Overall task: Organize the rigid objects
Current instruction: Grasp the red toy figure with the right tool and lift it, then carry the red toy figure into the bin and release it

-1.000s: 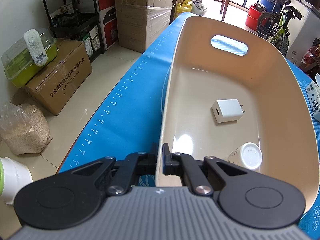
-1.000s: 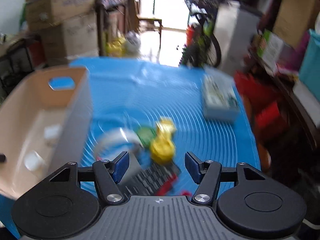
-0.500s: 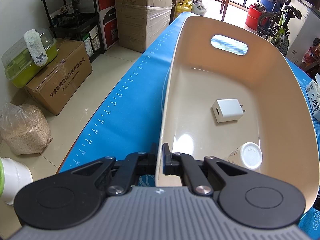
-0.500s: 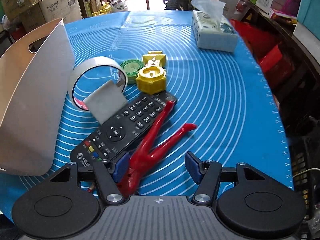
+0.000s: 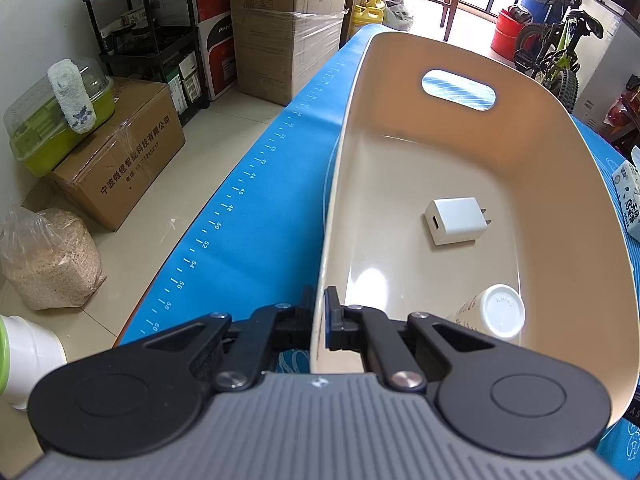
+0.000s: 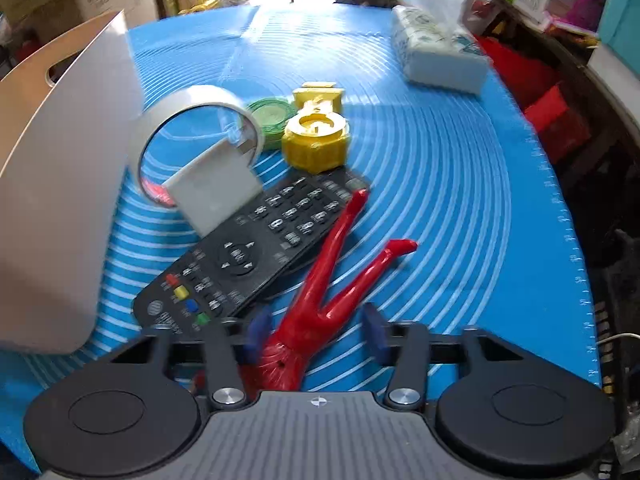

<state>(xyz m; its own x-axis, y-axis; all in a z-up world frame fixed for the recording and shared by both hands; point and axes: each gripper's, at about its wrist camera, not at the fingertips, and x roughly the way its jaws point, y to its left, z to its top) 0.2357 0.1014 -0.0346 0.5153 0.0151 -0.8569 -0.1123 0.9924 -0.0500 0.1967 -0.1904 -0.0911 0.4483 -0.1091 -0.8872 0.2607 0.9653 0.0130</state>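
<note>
My left gripper [image 5: 319,320] is shut on the near rim of a beige bin [image 5: 560,148]. Inside the bin lie a white charger [image 5: 456,221] and a white-capped bottle [image 5: 496,314]. My right gripper [image 6: 316,334] is open and low over the blue mat, with the body of a red figure [image 6: 320,296] between its jaws. A black remote [image 6: 248,248] lies left of the figure, under a white block [image 6: 214,188]. Behind are a tape roll [image 6: 192,128], a green disc [image 6: 270,116] and a yellow toy [image 6: 316,136]. The bin's outer wall [image 6: 60,184] shows at left.
A tissue pack [image 6: 436,52] lies at the mat's far right. The mat's right edge [image 6: 576,248] drops to clutter. In the left wrist view, cardboard boxes [image 5: 116,160], a sack [image 5: 48,260] and shelving stand on the floor left of the table.
My right gripper has dropped lower and moved forward, so the red figure now lies between its open jaws. The left gripper and bin have not moved.
</note>
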